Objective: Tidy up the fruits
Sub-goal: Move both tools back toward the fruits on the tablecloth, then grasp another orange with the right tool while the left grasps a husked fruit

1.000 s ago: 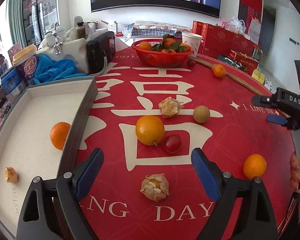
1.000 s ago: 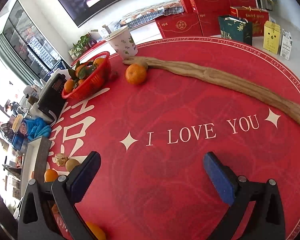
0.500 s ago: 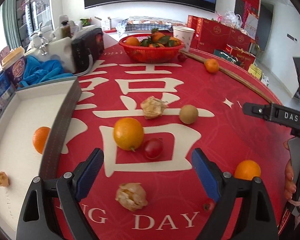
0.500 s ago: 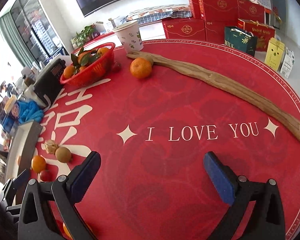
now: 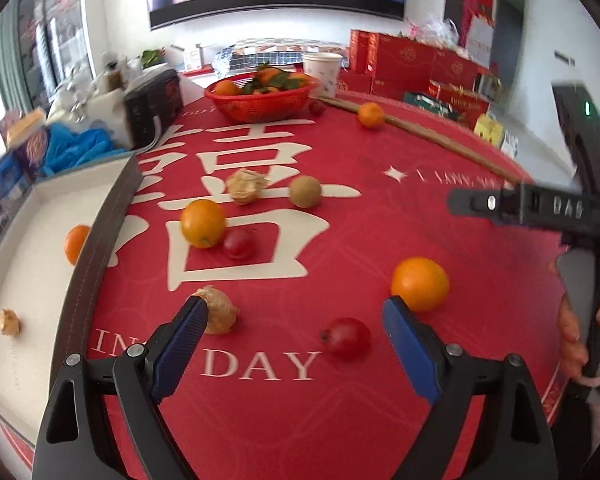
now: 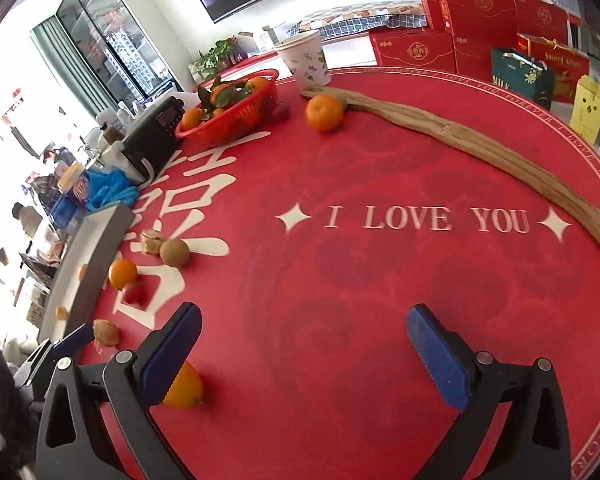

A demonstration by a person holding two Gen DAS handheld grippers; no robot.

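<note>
Tomato (image 5: 346, 343) on table (image 5: 340, 240), between wide-open empty left gripper (image 5: 294, 322) fingers | right gripper (image 6: 304, 332) likewise spread, empty | likely soft, smooth, rolls: grip its widest middle gently

smooth matt red tablecloth (image 6: 380, 300), rough brown wooden stick (image 6: 480, 152), red plastic mesh basket (image 5: 260, 102), paper cup (image 6: 306, 60), glossy oranges (image 5: 419, 284), dry papery husks (image 5: 220, 314), matt black gripper (image 5: 292, 322) arms, blue ribbed pads (image 5: 408, 344)
</note>
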